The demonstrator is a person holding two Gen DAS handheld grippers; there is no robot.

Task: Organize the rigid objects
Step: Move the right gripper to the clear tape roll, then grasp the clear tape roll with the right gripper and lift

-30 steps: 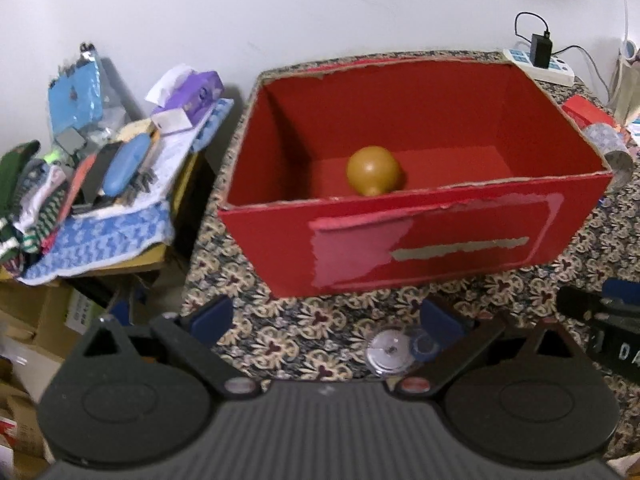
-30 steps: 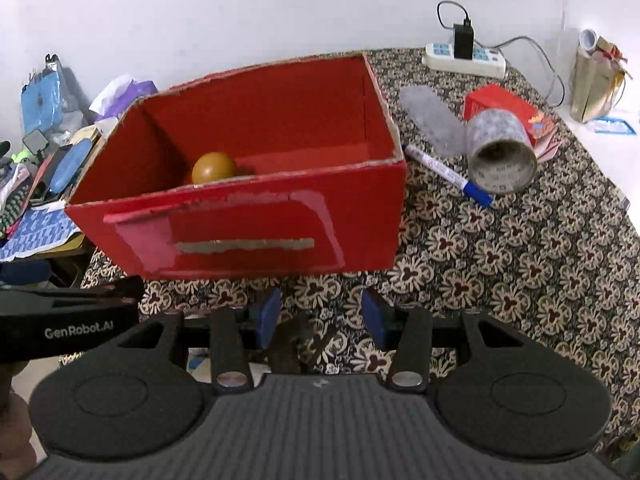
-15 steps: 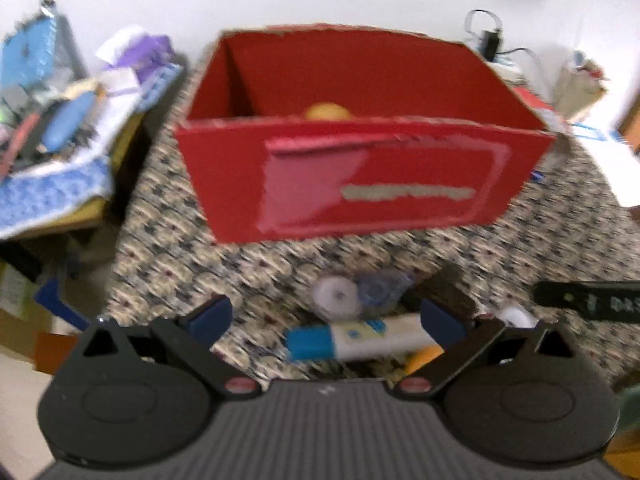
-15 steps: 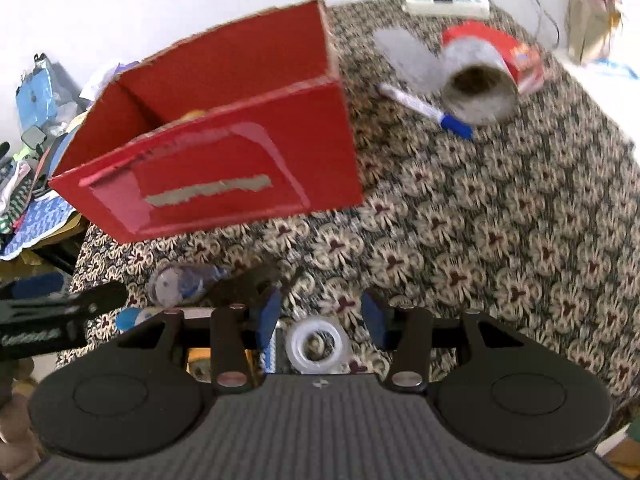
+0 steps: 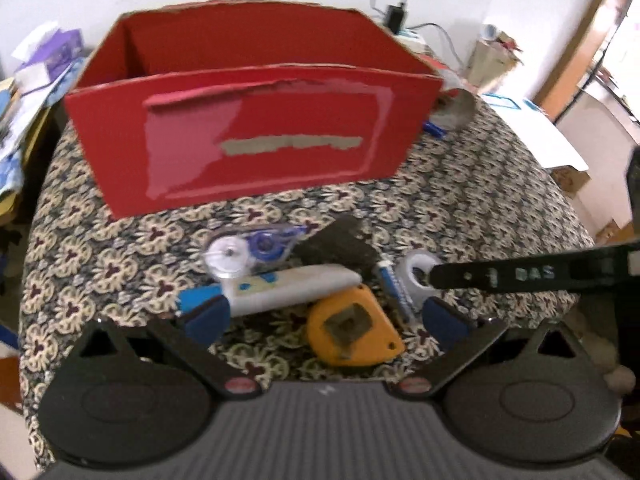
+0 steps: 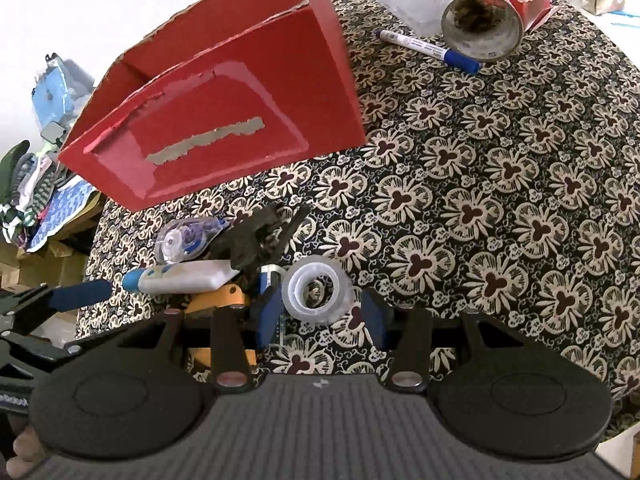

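1. The right gripper (image 6: 322, 312) hangs low over the patterned tablecloth (image 6: 500, 208), jaws apart, with a clear tape roll (image 6: 316, 290) lying between the blue pads; whether the pads touch it I cannot tell.
2. The left gripper (image 5: 324, 318) is level with the near table edge, jaws spread wide and clamped on nothing. Between its pads sit a yellow tape measure (image 5: 354, 330) and the blue-capped end of a white tube (image 5: 280, 290).
3. Just beyond lies the cluster: a correction tape dispenser (image 5: 256, 250) touching the tube, and a dark clip-like object (image 5: 340, 246) beside it. A small blue-and-white item (image 5: 394, 286) lies against the tape roll.
4. Bare cloth stretches to the right of the cluster and up to the box front.
5. The red cardboard box (image 5: 256, 140) stands behind the cluster, open on top, its upper rim torn and ragged.
6. Past the box's right corner lie a blue-capped marker (image 6: 428, 48) and a big tape roll (image 6: 480, 26) on its side, near the table's far edge.
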